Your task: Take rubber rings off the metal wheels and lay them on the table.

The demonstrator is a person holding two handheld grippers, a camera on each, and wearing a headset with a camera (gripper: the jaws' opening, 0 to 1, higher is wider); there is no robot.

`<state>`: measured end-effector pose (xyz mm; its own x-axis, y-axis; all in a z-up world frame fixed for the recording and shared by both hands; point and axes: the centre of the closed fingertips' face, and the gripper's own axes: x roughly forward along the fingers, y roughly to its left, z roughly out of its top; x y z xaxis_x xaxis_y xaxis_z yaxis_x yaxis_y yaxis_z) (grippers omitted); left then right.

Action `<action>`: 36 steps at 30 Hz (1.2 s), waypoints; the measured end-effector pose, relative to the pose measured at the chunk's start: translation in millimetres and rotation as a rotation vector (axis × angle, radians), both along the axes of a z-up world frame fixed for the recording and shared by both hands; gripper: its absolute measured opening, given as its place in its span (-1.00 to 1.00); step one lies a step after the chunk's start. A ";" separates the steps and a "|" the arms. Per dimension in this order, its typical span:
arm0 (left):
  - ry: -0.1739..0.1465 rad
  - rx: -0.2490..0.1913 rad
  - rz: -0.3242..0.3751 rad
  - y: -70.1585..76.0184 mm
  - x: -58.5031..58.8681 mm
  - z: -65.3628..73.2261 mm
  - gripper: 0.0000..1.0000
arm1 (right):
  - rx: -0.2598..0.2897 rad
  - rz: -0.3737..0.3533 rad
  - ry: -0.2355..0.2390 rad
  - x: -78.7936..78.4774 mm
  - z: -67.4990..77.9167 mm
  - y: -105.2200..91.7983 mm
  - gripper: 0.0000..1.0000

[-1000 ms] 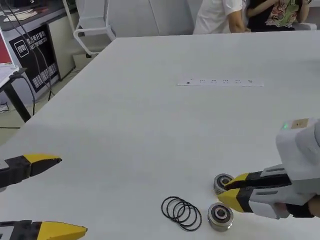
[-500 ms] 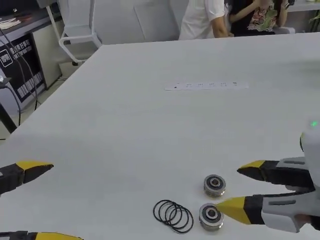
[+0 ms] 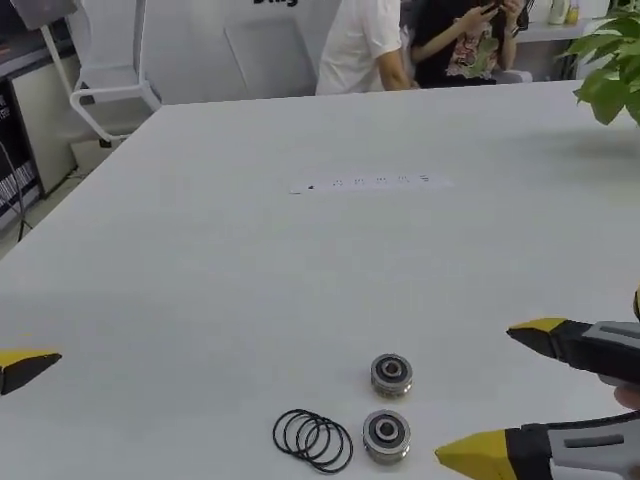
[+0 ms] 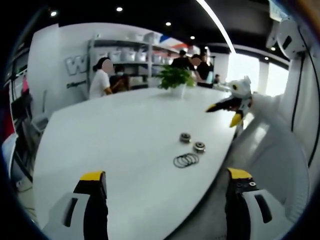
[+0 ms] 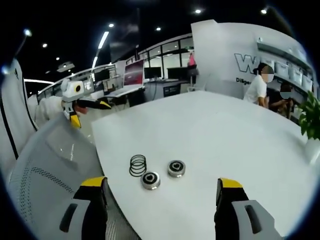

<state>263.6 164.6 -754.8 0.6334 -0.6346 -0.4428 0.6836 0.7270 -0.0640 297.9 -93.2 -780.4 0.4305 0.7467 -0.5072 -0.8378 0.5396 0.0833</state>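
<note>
Looking nearly done to me: rubber rings (image 3: 312, 438) are lying stacked on the table (image 3: 300, 260) just ahead of the right gripper (image 3: 505, 392), beside both metal wheels (image 3: 386, 436). It and the left gripper (image 4: 166, 175) are gaping wide, gripping nothing. Can't tell if more rings are sitting on those wheels.

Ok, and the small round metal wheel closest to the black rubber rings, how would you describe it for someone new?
On the large white table, near its front edge, a bunch of thin black rubber rings lies flat. Two small round metal wheels stand just right of it. The nearer wheel is right beside the rings; the farther wheel sits behind it, apart.
</note>
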 end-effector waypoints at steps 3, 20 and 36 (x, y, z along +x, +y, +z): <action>-0.004 -0.013 0.019 5.1 0.9 -1.4 1.00 | -0.006 -0.016 0.018 -8.7 -4.8 -5.2 0.98; 0.027 -0.018 0.022 11.8 -2.8 -22.5 1.00 | 0.058 -0.187 0.124 -24.0 -21.1 -34.1 0.98; 0.043 -0.016 0.034 11.6 -7.3 -29.9 1.00 | -0.011 -0.201 0.135 -30.7 -28.5 -41.6 0.98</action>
